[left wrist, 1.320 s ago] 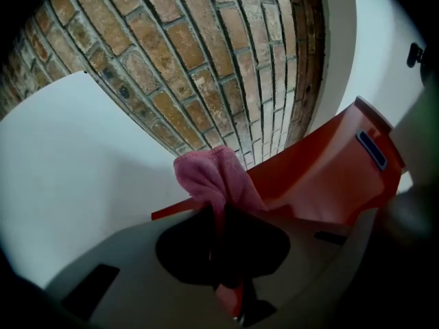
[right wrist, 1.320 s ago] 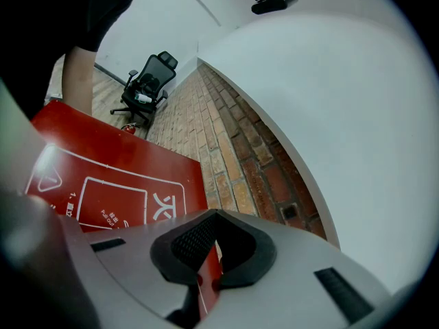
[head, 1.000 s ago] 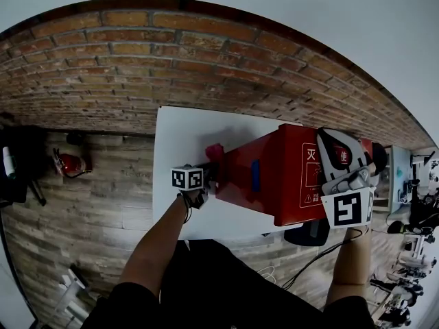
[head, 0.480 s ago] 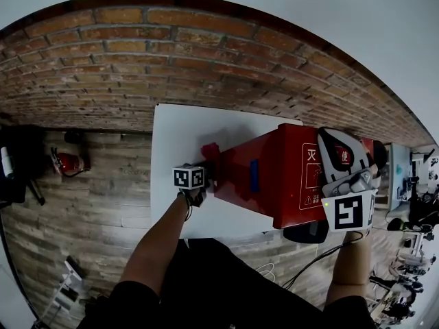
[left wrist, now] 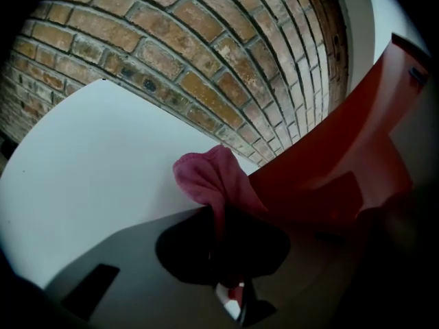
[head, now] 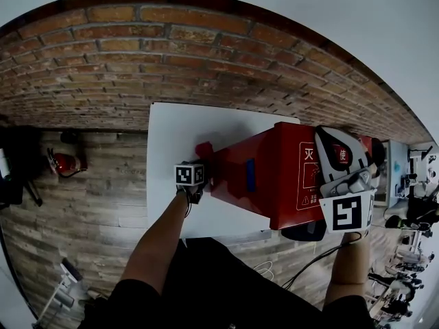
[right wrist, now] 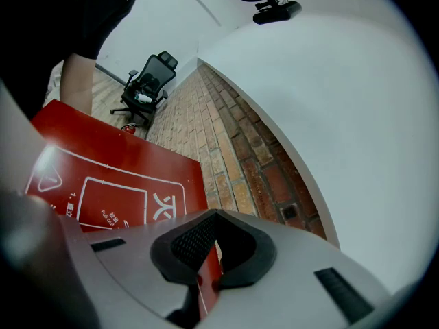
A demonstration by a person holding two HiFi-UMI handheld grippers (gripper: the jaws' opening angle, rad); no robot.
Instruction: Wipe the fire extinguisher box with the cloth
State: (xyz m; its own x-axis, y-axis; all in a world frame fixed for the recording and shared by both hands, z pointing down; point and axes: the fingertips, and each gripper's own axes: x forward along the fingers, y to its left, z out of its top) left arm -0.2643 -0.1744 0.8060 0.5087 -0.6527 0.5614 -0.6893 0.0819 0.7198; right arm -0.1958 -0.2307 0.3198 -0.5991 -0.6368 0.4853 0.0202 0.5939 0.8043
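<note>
Left gripper (left wrist: 219,233): jaws closed on a pink cloth (left wrist: 211,182), which bunches out ahead of the jaw tips. The bunched end lies against the left end of the red fire extinguisher box (left wrist: 357,149), just above the white tabletop (left wrist: 89,163).

Right gripper (right wrist: 209,252): jaws clamped on a thin edge of the box (right wrist: 116,177); the red panel with white printing runs into the gap between the dark pads.

Head view: the box (head: 267,177) lies on the right part of the tabletop (head: 175,125), with the left gripper (head: 190,177) and cloth (head: 203,149) at its left end and the right gripper (head: 341,177) at its right end. A brick wall (head: 171,60) stands behind the table. A small fire extinguisher (head: 62,163) lies on the wood floor, well to the left.
</note>
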